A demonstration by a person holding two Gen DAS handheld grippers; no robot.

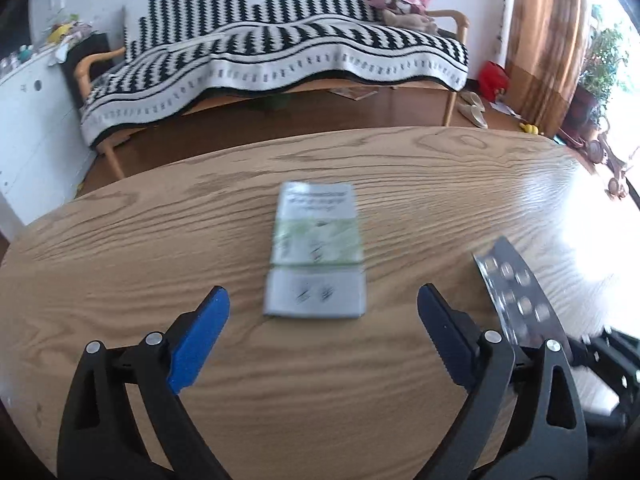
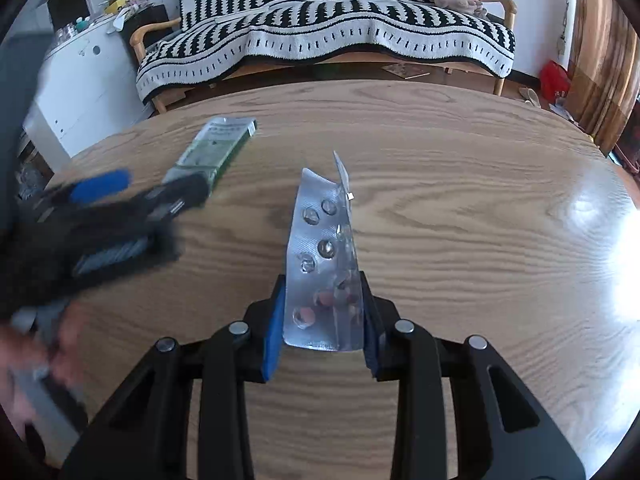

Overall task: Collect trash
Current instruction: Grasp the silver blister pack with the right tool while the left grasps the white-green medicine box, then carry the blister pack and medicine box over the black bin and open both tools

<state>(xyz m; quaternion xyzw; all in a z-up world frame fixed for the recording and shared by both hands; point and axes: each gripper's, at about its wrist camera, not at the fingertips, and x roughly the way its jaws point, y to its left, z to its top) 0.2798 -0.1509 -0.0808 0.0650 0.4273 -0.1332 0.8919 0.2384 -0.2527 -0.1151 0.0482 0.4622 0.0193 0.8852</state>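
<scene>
Claw R (image 2: 322,316) grips blister pack (image 2: 320,264); L (image 1: 322,316) open.

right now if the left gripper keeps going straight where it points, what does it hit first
Most likely the flattened green-and-white packet lying on the wooden table. It sits dead ahead between the open fingers of the left gripper, with nothing nearer in that line, though its height above the tabletop is unclear.
</scene>
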